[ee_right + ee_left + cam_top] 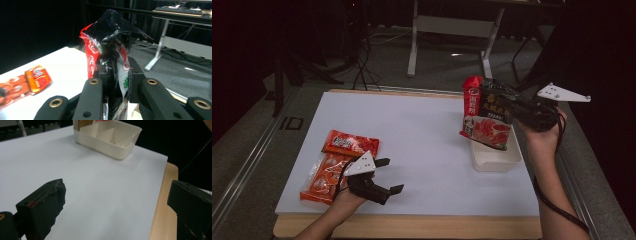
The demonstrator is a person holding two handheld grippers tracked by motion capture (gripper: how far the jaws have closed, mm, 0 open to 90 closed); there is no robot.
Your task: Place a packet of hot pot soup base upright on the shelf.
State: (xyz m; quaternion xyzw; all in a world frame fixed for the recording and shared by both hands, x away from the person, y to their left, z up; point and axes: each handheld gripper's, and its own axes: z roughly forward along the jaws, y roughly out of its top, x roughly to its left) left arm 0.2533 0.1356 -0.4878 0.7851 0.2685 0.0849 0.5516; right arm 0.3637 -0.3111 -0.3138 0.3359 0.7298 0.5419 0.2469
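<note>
The glossy plastic snack bag [488, 119] is black and red, with white lettering patches and a red food picture low on its front. The small rectangular plastic bin [495, 156] is cream-white. Two flat orange-red snack packets [335, 161] carry white print. The white sheet-covered surface [422, 145] has a pale wood edge.

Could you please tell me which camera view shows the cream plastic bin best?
The left gripper view: the cream plastic bin shows whole, with its open inside. In the high view the bin is partly hidden behind the held packet. The right gripper view gives no clear sight of it.
</note>
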